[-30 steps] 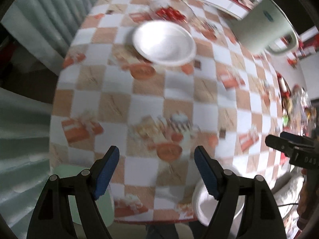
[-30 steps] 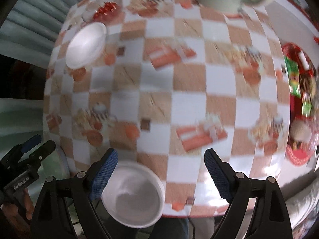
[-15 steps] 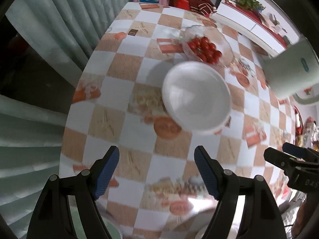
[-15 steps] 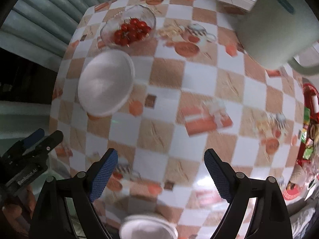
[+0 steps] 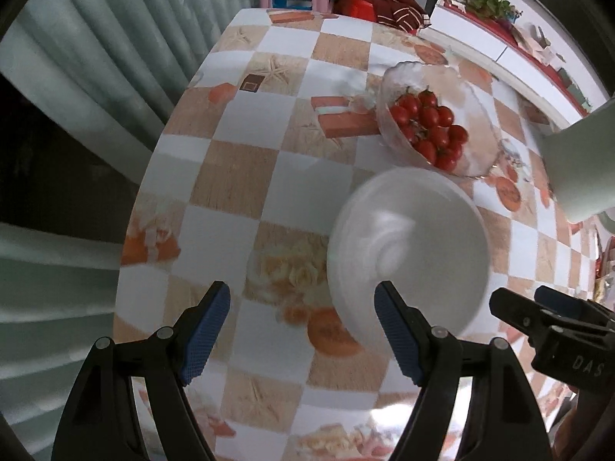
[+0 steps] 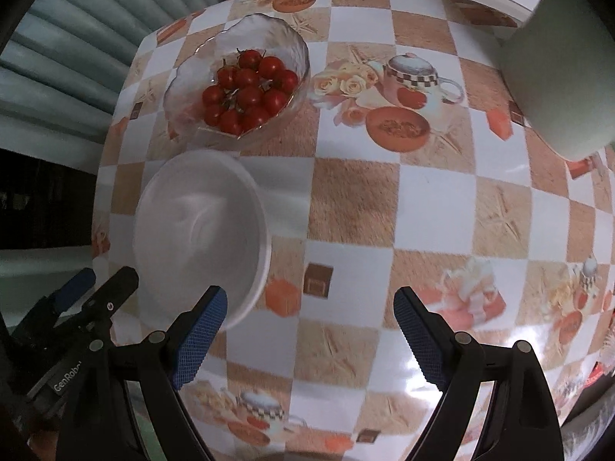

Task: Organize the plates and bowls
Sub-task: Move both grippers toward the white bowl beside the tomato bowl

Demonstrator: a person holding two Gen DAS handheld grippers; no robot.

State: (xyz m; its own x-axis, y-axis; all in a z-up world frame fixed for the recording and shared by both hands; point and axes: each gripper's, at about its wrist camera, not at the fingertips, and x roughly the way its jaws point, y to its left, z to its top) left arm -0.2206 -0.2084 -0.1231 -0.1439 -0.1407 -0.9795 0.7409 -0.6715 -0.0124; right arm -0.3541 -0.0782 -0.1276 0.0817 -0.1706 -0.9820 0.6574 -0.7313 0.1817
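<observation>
A white bowl (image 5: 407,249) stands on the checked tablecloth; it also shows in the right wrist view (image 6: 200,238). My left gripper (image 5: 301,326) is open and empty, just short of the bowl, with its right finger over the bowl's near rim. My right gripper (image 6: 309,334) is open and empty, to the right of the bowl, with its left finger near the bowl's near edge. Each gripper shows at the edge of the other's view: the right one (image 5: 553,322) and the left one (image 6: 88,303).
A glass bowl of cherry tomatoes (image 5: 434,119) stands just beyond the white bowl, also in the right wrist view (image 6: 242,80). A large pale green mug (image 6: 557,57) stands at the far right (image 5: 580,169). The table edge (image 5: 153,176) drops off at the left by curtains.
Both grippers have moved forward over the table towards the white bowl, which now looks larger and closer. The second white bowl at the near table edge has left both views.
</observation>
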